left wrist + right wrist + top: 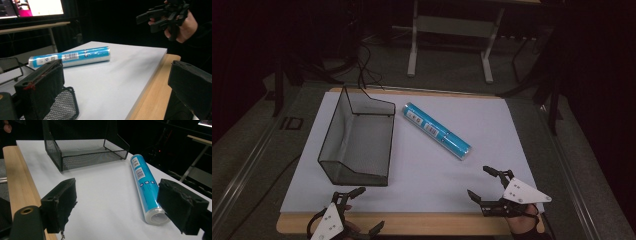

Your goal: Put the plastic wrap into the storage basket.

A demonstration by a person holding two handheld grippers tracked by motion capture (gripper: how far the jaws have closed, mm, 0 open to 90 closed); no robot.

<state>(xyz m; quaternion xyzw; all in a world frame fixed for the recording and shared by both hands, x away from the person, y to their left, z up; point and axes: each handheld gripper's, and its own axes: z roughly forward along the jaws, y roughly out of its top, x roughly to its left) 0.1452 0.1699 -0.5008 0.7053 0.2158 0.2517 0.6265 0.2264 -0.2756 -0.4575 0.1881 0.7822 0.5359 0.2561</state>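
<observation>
Blue tube (437, 130) lies mid-surface, long axis diagonal from far-left to near-right, beside mesh tray (357, 140). Right gripper (484, 182) nearer, fingers apart, empty, near edge; left gripper (364, 207) fingers apart too.

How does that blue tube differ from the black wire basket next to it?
The blue tube is a closed, shiny cylinder with white labels; the black mesh basket is see-through and open on top.
The tube lies on its side, slanting across the white mat; the basket stands on its base, one end wall taller.
The tube is slimmer than the basket.
Both rest on the mat, apart, untouched by either gripper.
</observation>
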